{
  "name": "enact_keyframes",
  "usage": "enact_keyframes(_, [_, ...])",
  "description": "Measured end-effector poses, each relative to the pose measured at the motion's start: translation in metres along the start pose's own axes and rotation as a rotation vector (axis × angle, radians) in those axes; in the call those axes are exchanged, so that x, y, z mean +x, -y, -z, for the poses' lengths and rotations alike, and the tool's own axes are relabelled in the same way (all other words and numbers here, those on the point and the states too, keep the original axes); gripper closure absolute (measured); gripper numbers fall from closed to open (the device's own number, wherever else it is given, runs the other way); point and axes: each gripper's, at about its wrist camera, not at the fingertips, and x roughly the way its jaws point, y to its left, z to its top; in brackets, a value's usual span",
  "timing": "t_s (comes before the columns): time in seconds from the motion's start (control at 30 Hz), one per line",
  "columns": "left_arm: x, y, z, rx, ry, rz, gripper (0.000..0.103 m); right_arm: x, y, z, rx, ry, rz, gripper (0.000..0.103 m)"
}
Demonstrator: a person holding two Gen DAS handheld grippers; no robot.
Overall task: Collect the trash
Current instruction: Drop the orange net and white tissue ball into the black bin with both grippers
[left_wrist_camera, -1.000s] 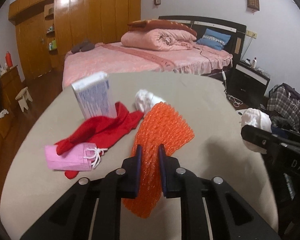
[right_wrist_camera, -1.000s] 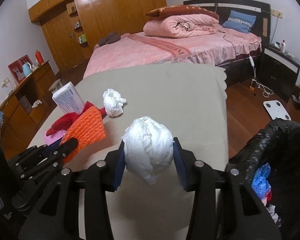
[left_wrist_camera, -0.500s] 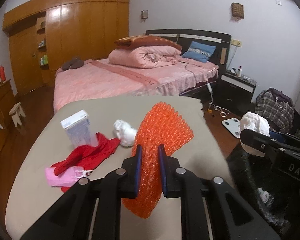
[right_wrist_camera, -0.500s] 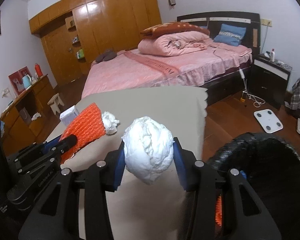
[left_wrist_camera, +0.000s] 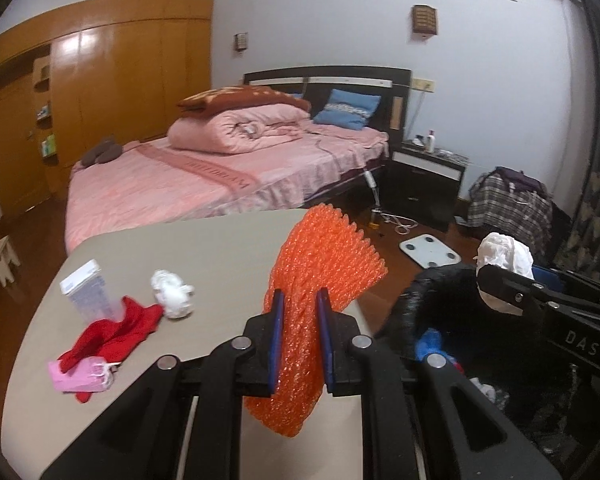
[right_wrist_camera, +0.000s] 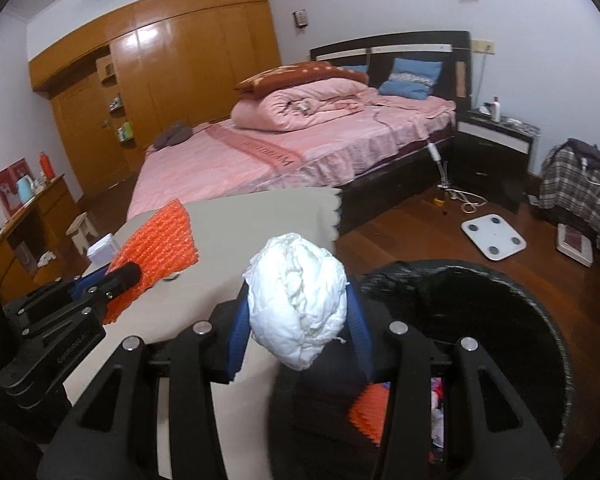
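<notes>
While both tongs are clamped, right gripper (right_wrist_camera: 298,322) on the paper wad (right_wrist_camera: 298,306), left gripper (left_wrist_camera: 300,330) on orange wrap (left_wrist_camera: 320,276), I'd centre each over the bin (right_wrist_camera: 540,320) before letting go.

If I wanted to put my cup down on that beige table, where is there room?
The far half of the beige table, toward the pink bed, looks bare, as does the strip near the crumpled white tissue. The left corner is crowded: white box, red cloth and small pink bag sit bunched together.
</notes>
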Motion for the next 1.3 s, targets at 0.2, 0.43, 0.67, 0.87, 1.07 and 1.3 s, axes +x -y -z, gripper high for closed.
enact_keyframes(0.2, [0.004, 0.036, -0.002, 0.051, 0.001, 0.064, 0.087, -0.015, 0.033, 0.008, 0.033, 0.009, 0.062, 0.06])
enact_keyframes(0.43, [0.012, 0.078, -0.003, 0.099, -0.01, 0.139, 0.087, -0.03, 0.069, 0.019, 0.076, 0.02, 0.124, 0.06])
enact_keyframes(0.67, [0.025, 0.116, 0.0, 0.144, -0.037, 0.215, 0.087, -0.04, 0.096, 0.031, 0.109, 0.017, 0.178, 0.06])
enact_keyframes(0.87, [0.037, 0.145, 0.007, 0.174, -0.057, 0.268, 0.087, -0.046, 0.115, 0.039, 0.135, 0.015, 0.212, 0.06])
enact_keyframes(1.07, [0.048, 0.16, 0.012, 0.182, -0.095, 0.333, 0.078, -0.047, 0.131, 0.044, 0.152, 0.004, 0.247, 0.056])
enact_keyframes(1.3, [0.047, 0.146, 0.014, 0.164, -0.086, 0.324, 0.043, -0.047, 0.136, 0.046, 0.153, 0.011, 0.282, 0.019])
